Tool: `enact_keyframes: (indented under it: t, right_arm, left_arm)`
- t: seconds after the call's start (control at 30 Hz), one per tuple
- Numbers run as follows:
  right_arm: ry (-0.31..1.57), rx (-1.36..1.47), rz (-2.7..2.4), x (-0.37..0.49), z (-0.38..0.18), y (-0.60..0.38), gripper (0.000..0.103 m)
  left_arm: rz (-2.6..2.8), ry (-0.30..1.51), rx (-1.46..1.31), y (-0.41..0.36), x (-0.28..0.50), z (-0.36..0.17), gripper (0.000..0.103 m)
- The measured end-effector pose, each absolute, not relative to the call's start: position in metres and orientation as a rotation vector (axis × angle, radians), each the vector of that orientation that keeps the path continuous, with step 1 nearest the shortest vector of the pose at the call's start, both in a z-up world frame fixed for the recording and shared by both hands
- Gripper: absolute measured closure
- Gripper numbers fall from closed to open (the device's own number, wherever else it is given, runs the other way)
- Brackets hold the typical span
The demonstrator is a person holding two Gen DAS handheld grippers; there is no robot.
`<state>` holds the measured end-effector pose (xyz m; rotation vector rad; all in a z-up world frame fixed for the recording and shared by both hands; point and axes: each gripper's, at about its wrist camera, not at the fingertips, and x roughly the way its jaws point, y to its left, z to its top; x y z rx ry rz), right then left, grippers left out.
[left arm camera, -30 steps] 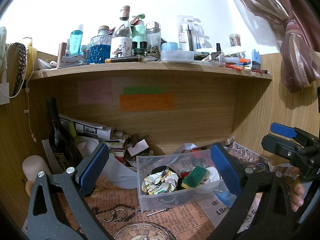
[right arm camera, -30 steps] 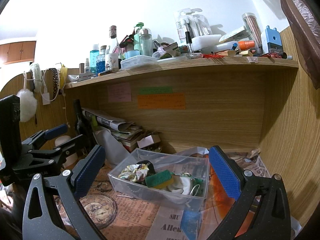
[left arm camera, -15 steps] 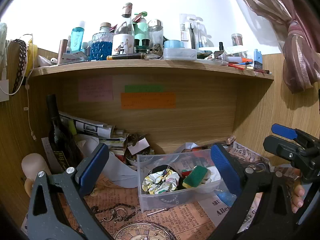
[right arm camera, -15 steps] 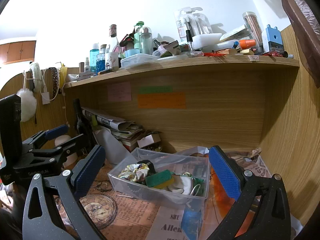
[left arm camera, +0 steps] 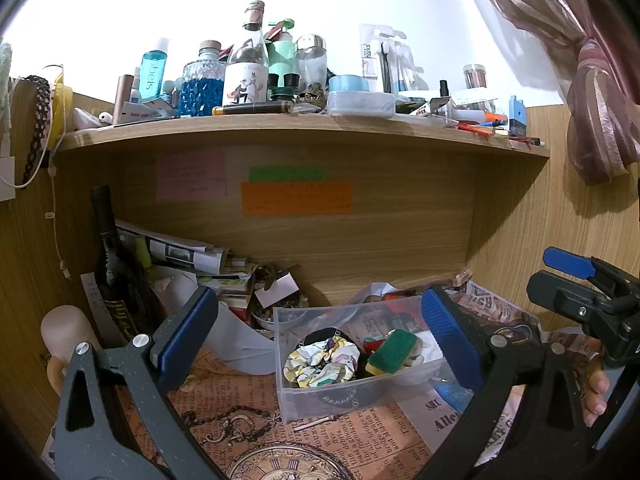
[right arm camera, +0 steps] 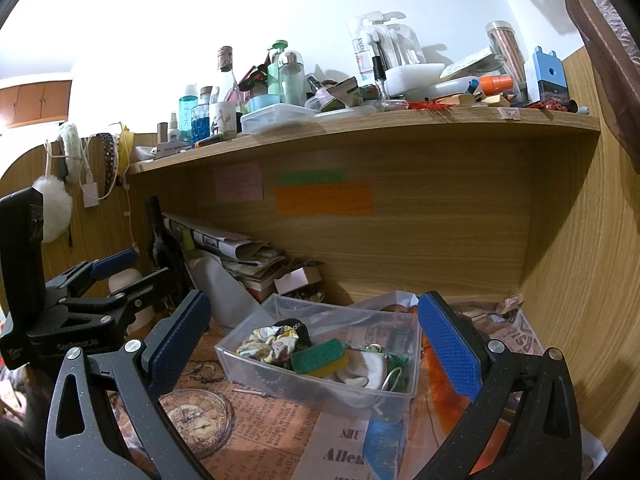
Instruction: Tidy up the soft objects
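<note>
A clear plastic bin [left arm camera: 332, 394] [right arm camera: 256, 364] stands on the newspaper-covered desk. Inside lie a floral scrunchie [left arm camera: 320, 362] [right arm camera: 266, 342], a green and yellow sponge [left arm camera: 390, 352] [right arm camera: 318, 358], a white soft item [right arm camera: 368, 370] and a dark round piece [left arm camera: 320, 334]. My left gripper [left arm camera: 320, 336] is open, held back from the bin with nothing between its blue pads. My right gripper [right arm camera: 314, 340] is open too, also short of the bin and empty. Each gripper shows at the edge of the other's view.
A dark wine bottle [left arm camera: 114, 268], rolled papers [left arm camera: 180, 250] and a book stack crowd the back left. A wooden shelf [left arm camera: 304, 130] full of bottles hangs overhead. Wooden panels close in the back and right side. A person's fingers [left arm camera: 596, 392] hold the right tool.
Both views have shifted only slightly; the left wrist view has tilted down a touch. The bin's contents have not moved and both grippers stay open.
</note>
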<state>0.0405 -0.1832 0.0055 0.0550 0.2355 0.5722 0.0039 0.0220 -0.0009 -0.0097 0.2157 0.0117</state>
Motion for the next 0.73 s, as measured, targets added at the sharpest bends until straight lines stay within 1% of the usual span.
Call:
enact_keyframes:
  t: [0.73]
  right_arm:
    - [0.247,0.043,0.576,0.0412,0.0030,-0.1780,0.000]
  left_arm:
    - [-0.014,0.238,-0.029,0.0217,0.0068,-0.0003,0.000]
